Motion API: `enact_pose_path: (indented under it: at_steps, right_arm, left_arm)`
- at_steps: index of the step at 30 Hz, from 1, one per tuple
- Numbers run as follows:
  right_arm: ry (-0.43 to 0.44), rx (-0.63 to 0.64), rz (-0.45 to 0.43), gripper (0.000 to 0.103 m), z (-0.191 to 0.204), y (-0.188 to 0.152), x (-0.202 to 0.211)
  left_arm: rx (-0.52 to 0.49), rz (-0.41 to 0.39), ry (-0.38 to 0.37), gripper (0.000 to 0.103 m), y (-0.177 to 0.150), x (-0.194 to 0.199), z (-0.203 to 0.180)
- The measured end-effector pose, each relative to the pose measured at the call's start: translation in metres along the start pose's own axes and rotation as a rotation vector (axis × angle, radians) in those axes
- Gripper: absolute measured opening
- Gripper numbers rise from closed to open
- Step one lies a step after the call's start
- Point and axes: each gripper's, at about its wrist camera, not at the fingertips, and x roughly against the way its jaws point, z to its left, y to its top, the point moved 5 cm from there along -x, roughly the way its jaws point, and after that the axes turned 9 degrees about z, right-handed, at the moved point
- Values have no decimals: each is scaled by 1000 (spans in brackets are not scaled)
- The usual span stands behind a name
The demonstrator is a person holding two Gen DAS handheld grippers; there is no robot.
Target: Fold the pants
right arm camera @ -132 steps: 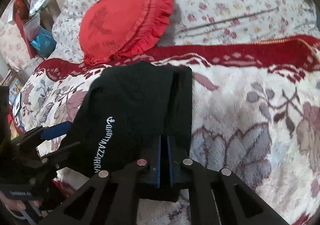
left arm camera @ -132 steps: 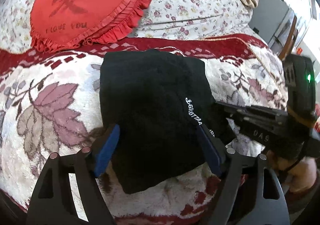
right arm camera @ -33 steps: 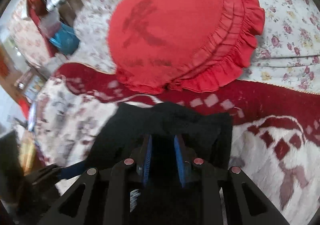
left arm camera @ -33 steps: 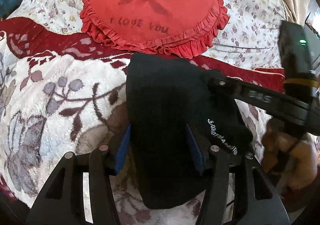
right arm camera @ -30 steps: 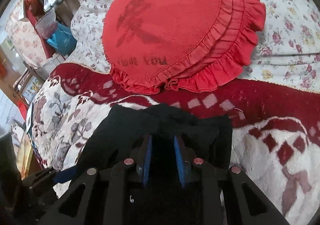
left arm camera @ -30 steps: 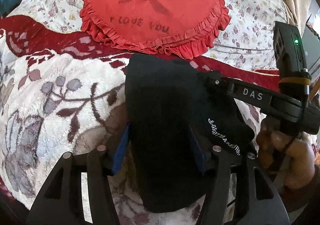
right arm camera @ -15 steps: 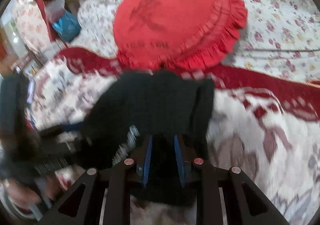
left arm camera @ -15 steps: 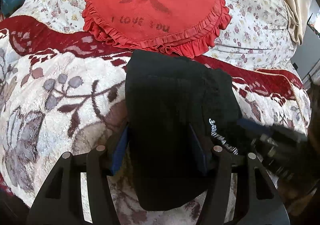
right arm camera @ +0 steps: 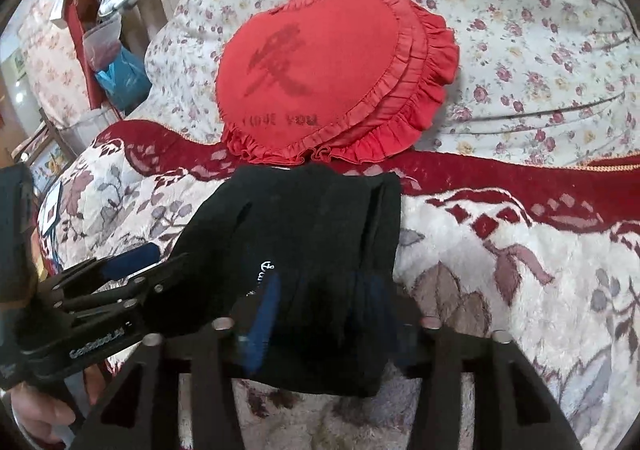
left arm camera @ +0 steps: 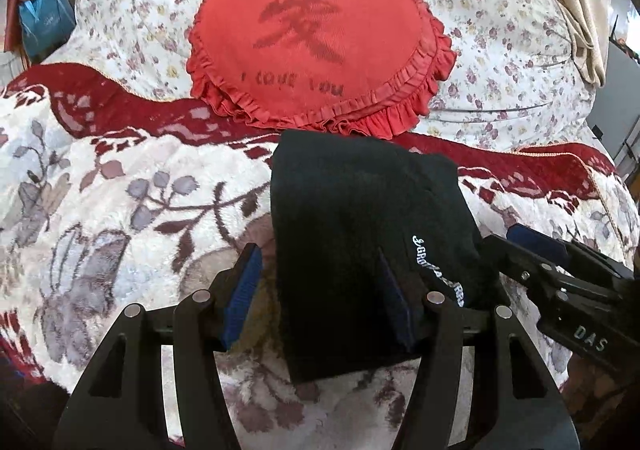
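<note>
The black pants (left arm camera: 360, 226) lie folded into a compact bundle on the flowered blanket, white lettering on one edge; they also show in the right wrist view (right arm camera: 304, 250). My left gripper (left arm camera: 316, 290) is open, its blue pads either side of the bundle's near left part. My right gripper (right arm camera: 320, 306) is open over the bundle's near edge, pads apart and blurred. The right gripper also shows at the right of the left wrist view (left arm camera: 560, 270). The left gripper shows at the left of the right wrist view (right arm camera: 120, 274).
A red heart-shaped frilled pillow (left arm camera: 316, 46) lies just beyond the pants on a floral quilt (left arm camera: 500, 30). The cream and red flowered blanket (left arm camera: 120, 202) covers the bed. A blue bag (right arm camera: 124, 82) and clutter stand beside the bed at the left.
My right gripper has opened and let go of the pants, and pulled back toward their near edge. The left gripper stays open around the bundle.
</note>
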Motion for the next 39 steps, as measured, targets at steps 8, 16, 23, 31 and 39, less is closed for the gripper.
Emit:
enact_pose_path:
  at_steps: [8, 16, 23, 31, 39]
  right_arm:
    - [-21, -14, -47, 53, 5, -2, 19]
    - [-9, -31, -62, 61, 7, -7, 33]
    - [-8, -32, -50, 63, 8, -13, 38]
    - [10, -37, -35, 64, 8, -16, 35]
    - [7, -38, -31, 64, 7, -16, 34]
  left_arm:
    - [-7, -29, 68, 59, -7, 20, 7]
    - [-13, -54, 100, 59, -12, 39, 8]
    - [2, -90, 127, 59, -14, 55, 11]
    - [-40, -116, 212, 59, -15, 68, 6]
    - [-51, -116, 204, 59, -15, 68, 4]
